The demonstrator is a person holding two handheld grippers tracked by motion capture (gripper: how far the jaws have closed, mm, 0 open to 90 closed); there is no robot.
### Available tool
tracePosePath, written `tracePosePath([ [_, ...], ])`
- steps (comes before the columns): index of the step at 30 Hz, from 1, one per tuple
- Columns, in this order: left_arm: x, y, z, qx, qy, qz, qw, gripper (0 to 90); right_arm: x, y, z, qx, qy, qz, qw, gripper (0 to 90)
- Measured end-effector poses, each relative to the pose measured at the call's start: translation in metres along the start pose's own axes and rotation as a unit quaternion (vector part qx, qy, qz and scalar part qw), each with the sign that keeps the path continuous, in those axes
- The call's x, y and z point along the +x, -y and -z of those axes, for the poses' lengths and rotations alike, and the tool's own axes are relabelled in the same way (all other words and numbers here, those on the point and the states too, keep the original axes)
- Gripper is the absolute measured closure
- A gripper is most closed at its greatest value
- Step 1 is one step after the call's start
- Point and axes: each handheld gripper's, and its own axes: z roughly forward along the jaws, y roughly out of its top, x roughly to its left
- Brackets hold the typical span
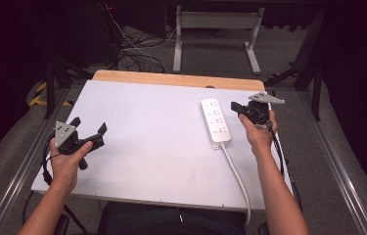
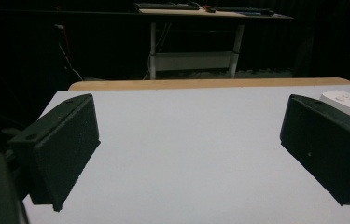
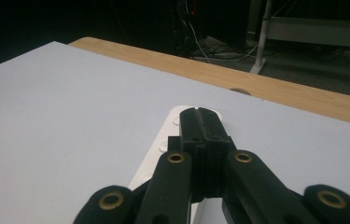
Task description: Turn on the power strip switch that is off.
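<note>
Currently inspecting, left to right:

Left gripper (image 1: 89, 133): resting at the left edge of the white table (image 1: 147, 147), well apart from the work; jaws spread wide, nothing between them, as seen in its own view with bare tabletop between the two black pads (image 2: 65, 149).

Left hand (image 1: 68, 159): gripping the handle from below, forearm entering from the bottom edge; gripper pointing forward and slightly rightward across the table, roughly level.

Power strip (image 1: 216, 122): lying flat on the right half of the table, long axis running away from the person, sockets facing up; white cable (image 1: 237, 178) trailing off the near edge.

Right gripper (image 1: 236, 106): hovering just beside the strip's far right side; jaws pressed together, pinching nothing. Strip (image 3: 172, 135) showing directly beneath the closed tips in the right gripper view.

Right hand (image 1: 257, 132): wrist cocked leftward, grey plate on top, tips aiming across the far end of the strip and angled slightly down.

Step in hand, judged: approaching the strip with closed tips, likely for pressing or nudging.

Doing it well: keeping tips closed and squarely over the target; coming down gently; avoiding sliding the strip sideways; steadying with the left gripper if shifting begins; keeping clear of the cable.
</note>
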Motion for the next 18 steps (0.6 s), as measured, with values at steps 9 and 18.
tracePosePath([
  [9,-0.001,0.000,0.000,0.001,0.000,-0.002,1.0000,5.2,0.007,-0.003,-0.023,0.021,-0.007,0.004,0.9997,90.0],
  [18,0.000,0.000,0.001,0.001,-0.001,-0.003,1.0000,5.3,0.012,-0.006,-0.045,0.042,-0.018,0.012,0.9989,90.0],
])
